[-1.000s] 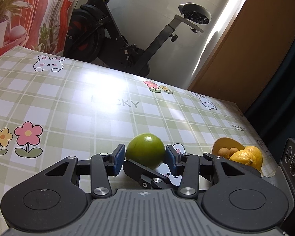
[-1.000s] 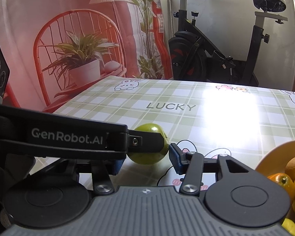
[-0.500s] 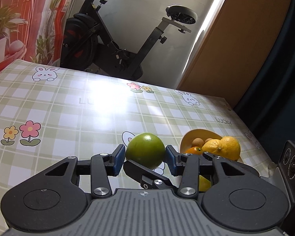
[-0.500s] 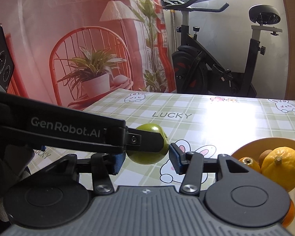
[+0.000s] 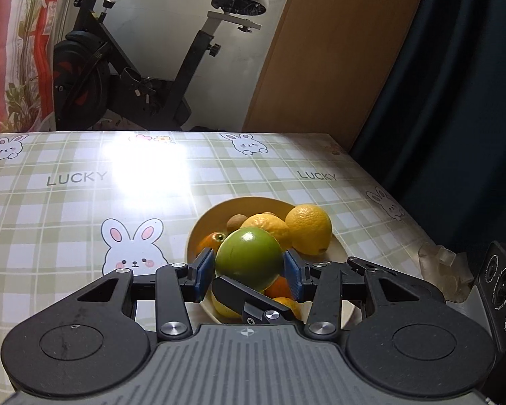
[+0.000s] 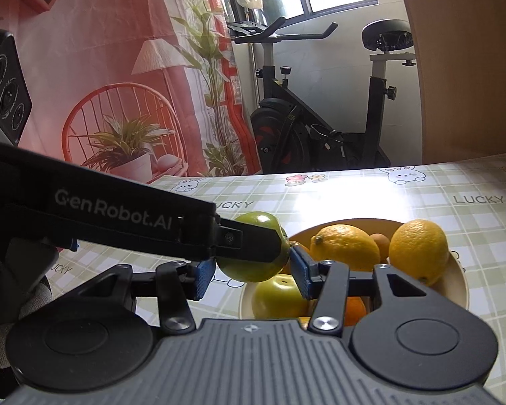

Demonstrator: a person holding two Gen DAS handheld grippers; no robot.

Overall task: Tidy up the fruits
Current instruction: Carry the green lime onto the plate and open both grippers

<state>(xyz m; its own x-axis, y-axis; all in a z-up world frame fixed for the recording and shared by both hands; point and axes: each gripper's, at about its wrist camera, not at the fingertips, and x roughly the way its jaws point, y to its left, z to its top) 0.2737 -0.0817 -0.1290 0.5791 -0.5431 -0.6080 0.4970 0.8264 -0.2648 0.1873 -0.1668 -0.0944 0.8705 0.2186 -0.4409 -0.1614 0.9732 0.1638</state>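
Item: green fruit (image 5: 249, 258), clamped between both of my left gripper (image 5: 249, 267)'s pads, above the bowl (image 5: 219, 210); lemons (image 5: 307, 228) and oranges already inside; release outstanding; my right gripper (image 6: 251, 271): gaping, seemingly empty.

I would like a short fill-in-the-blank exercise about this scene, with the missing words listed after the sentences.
1. The left gripper is shut on a round fruit whose colour is ____.
2. That fruit is held above a yellow ____ that contains other fruits.
3. Behind the table stands an exercise ____.
4. The word printed on the tablecloth is ____.

Missing words: green; bowl; bike; LUCKY
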